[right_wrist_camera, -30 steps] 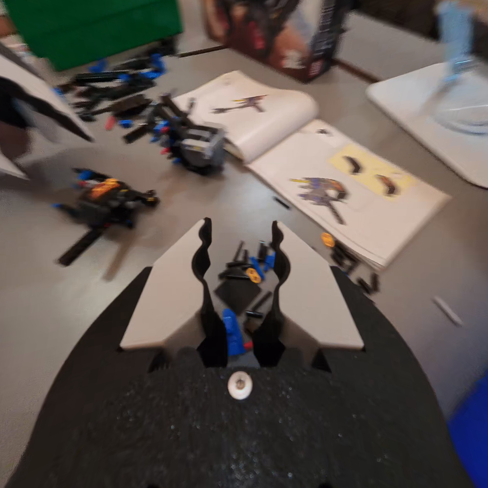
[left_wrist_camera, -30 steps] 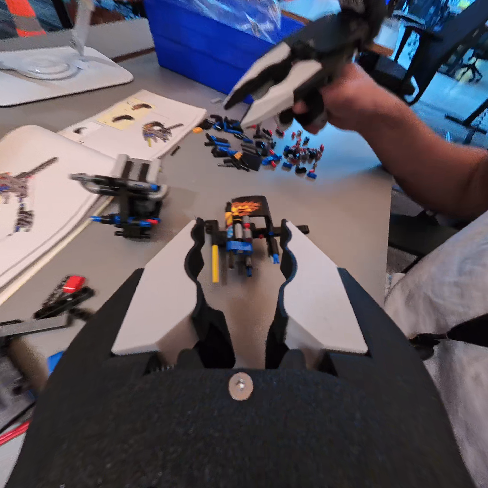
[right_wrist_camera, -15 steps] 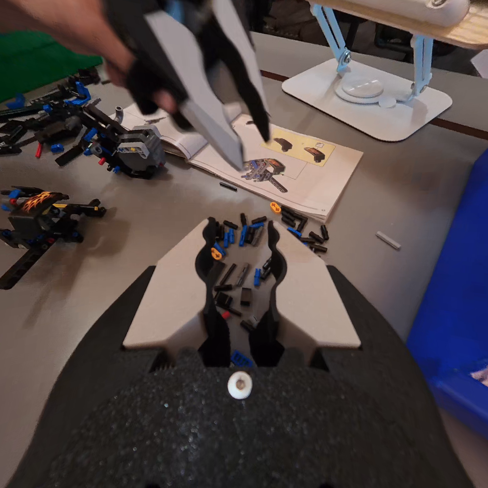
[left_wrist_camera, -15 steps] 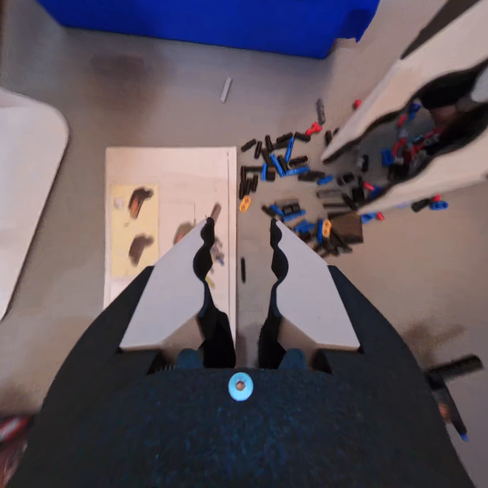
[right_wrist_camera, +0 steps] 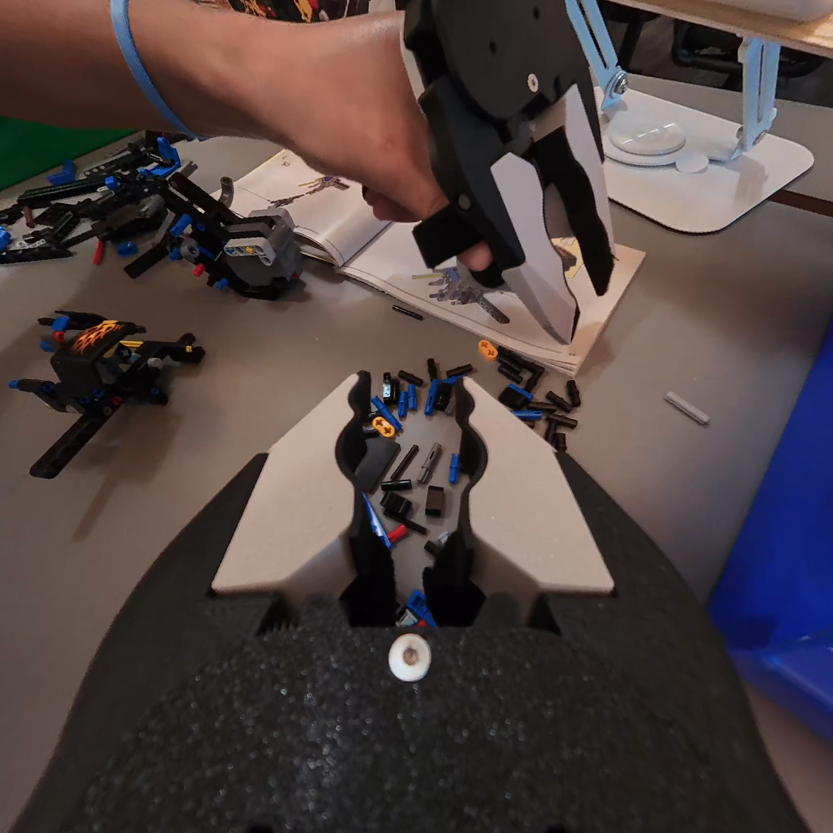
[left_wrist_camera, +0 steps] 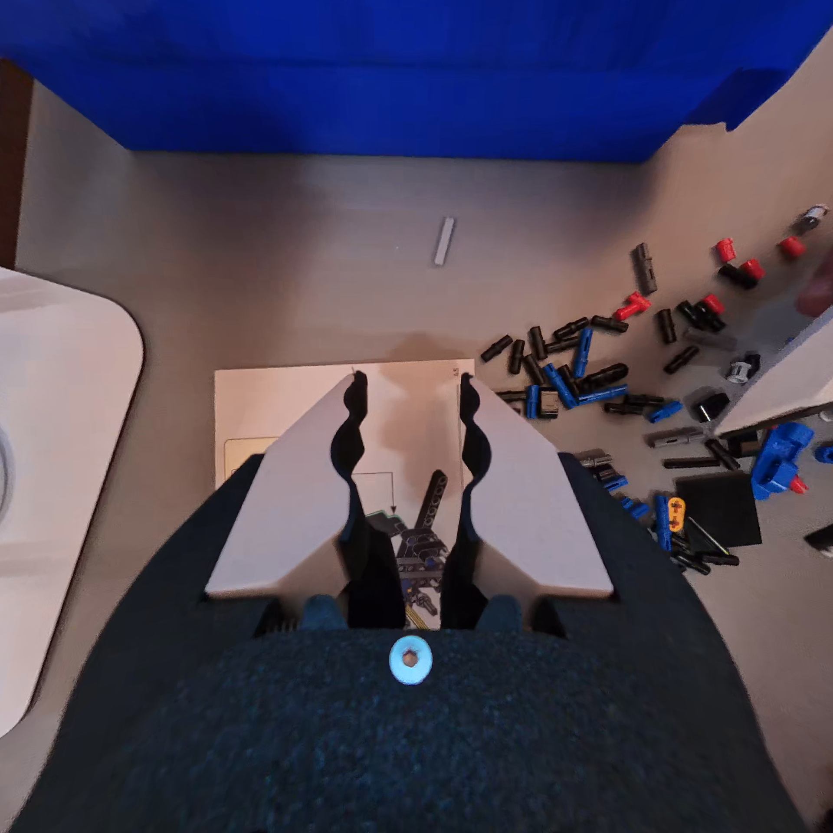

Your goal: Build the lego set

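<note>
The left gripper (left_wrist_camera: 409,383), fingers apart and empty, hangs over the instruction booklet (right_wrist_camera: 604,288). The right gripper (right_wrist_camera: 412,383), equally spread, hovers above loose pins (right_wrist_camera: 408,464). Two part-built models (right_wrist_camera: 103,360) sit left on the counter (right_wrist_camera: 270,360); blue bin (right_wrist_camera: 784,518) right.

Both grippers are built alike: black grainy foam-like body, two pale grey wedge-shaped fingers lined with black wavy-edged pads. One round screw is set centrally just behind the finger roots, bluish-lit on the left gripper (left_wrist_camera: 409,387), white on the right gripper (right_wrist_camera: 412,383). Ribbed black slots are seen beside each finger root. On the left gripper's side plate, small screws and a pivot bolt are visible. A thin light-blue band (right_wrist_camera: 135,72) is worn at the wrist, behind the hand (right_wrist_camera: 342,121).
</note>
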Tool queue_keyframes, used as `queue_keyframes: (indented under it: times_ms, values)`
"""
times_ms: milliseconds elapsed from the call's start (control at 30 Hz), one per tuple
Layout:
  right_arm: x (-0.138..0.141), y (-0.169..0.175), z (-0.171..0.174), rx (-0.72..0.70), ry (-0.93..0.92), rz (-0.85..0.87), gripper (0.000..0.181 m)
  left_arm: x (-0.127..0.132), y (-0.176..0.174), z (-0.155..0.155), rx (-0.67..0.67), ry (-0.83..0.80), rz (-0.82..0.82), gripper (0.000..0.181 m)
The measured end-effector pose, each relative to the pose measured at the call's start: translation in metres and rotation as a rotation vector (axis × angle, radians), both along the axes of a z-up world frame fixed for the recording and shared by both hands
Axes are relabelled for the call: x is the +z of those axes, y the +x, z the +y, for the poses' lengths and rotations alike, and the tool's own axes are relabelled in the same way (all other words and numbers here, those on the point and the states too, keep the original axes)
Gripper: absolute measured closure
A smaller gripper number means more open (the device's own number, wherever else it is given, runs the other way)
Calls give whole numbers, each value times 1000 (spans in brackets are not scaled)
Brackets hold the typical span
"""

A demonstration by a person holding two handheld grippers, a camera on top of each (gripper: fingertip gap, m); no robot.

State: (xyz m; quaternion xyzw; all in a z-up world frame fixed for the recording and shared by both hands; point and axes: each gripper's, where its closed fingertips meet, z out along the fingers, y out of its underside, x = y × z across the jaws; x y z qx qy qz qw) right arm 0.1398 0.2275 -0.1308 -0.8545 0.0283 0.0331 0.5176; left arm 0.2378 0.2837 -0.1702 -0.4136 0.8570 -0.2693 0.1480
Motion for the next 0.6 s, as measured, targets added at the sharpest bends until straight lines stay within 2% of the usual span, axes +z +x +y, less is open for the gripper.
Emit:
queue_keyframes:
  times_ms: [33, 167, 400, 500, 567, 600]
  values:
    - [0, 0, 0, 2, -2, -1, 144, 0, -2, -2, -5, -16, 11, 141]
    - [-2, -2, 0, 9, -12, -10, 145, -4, -3, -11, -30, -18, 10, 141]
    - [-4, -2, 0, 12, -20, 8, 145, -5, 3, -7, -18, -12, -6, 143]
    - [-4, -4, 0, 19, -22, 10, 145, -2, -1, -8, -22, -45, 10, 161]
    - [-5, -4, 0, 21, -25, 6, 145, -2, -5, -9, -31, -67, 23, 181]
    - [-6, -4, 0, 21, -27, 4, 145, -5, -7, -9, -35, -64, 39, 181]
